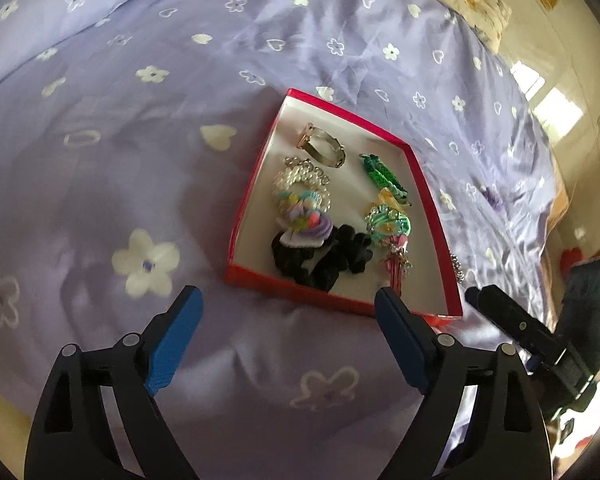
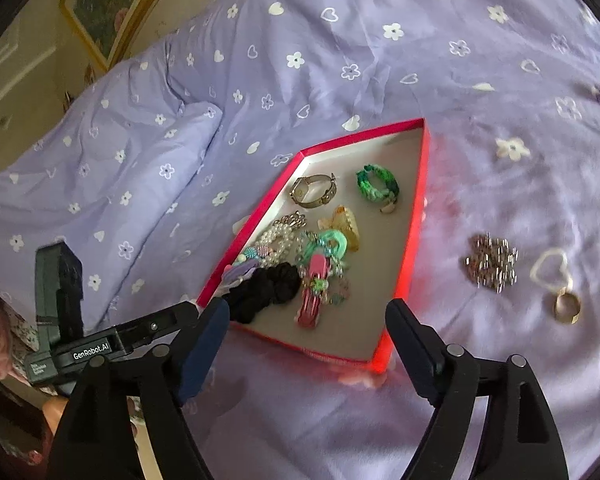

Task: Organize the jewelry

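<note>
Soft, slightly creased cloth bedsheet (image 2: 380, 40); the red box (image 2: 418, 184) looks like card, matt white inside — holding a shiny metal watch (image 2: 314, 190), fuzzy black scrunchie (image 2: 268, 290) and glossy pearls (image 2: 278, 236).

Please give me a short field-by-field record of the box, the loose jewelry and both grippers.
surface: lilac flower-print bedspread
container: shallow red cardboard box, open, no lid seen
in box: gold metal watch; green braided bracelet; black fabric scrunchie
outside box: silvery chain heap; gold ring
left gripper: open, empty
right gripper: open, empty
</note>
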A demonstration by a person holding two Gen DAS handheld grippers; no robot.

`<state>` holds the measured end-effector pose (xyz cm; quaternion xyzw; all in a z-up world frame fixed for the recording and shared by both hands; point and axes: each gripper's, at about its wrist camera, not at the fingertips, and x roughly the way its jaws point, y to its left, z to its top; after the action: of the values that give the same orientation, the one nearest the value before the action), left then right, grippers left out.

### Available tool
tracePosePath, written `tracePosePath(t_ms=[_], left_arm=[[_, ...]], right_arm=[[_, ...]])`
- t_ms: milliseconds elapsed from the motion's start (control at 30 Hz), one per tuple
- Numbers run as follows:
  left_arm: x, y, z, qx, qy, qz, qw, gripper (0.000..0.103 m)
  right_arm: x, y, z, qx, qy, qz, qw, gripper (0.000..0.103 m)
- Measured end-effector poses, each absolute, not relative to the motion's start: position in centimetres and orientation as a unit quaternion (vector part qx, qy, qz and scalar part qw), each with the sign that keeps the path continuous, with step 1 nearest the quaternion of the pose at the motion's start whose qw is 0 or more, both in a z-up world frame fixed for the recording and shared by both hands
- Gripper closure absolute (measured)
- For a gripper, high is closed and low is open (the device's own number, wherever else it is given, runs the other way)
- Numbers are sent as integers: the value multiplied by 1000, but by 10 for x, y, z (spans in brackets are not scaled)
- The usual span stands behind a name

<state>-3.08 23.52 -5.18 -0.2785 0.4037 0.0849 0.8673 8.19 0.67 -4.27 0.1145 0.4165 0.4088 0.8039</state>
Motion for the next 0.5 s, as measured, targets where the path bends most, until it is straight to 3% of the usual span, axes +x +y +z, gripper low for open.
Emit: tracePosePath(t_ms=[267, 500], left_arm=[[-49, 228, -56, -287, 396, 94, 868, 7], [-59, 215, -54, -238, 391, 135, 878, 6]], right_arm=[[71, -21, -51, 175, 391, 402, 809, 16], [54, -27, -42, 146, 359, 387, 837, 14]])
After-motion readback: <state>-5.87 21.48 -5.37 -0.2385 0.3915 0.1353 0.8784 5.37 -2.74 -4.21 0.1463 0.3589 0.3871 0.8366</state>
